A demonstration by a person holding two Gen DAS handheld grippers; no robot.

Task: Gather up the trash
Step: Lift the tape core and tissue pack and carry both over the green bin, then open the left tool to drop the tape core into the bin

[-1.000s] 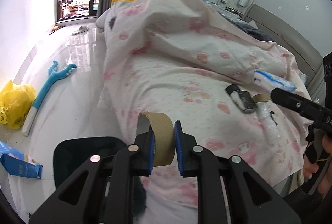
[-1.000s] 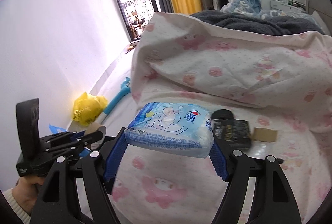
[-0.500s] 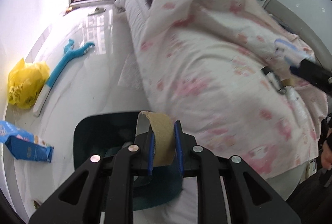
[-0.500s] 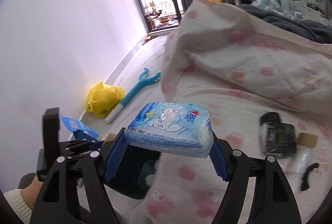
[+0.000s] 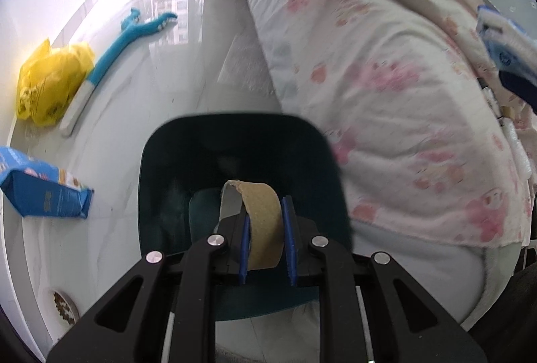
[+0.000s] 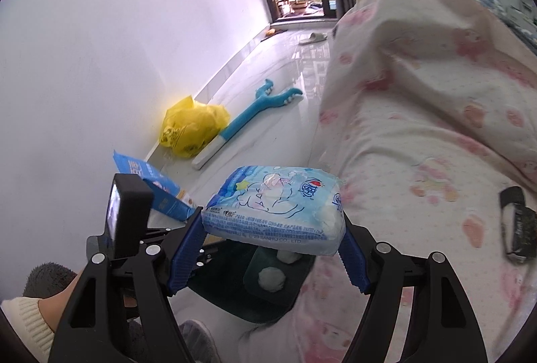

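Both grippers loaded, left gripper [image 5: 265,222] pinching cardboard strip [image 5: 263,222] above bin [image 5: 161,161], right gripper [image 6: 268,228] clamping tissue pack [image 6: 275,208]

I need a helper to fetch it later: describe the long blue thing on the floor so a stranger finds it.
Start at the white wall beside the bed. On the floor along it lies a yellow plastic bag; the blue handled tool rests right beside it. Only it has a forked head and a white grip.

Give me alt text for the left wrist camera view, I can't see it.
The left claw, shut on a brown cardboard tape roll, hangs above an open dark green trash bin on a glossy white floor. A bed with a pink-patterned quilt fills the right; a yellow bag and blue packet lie left.
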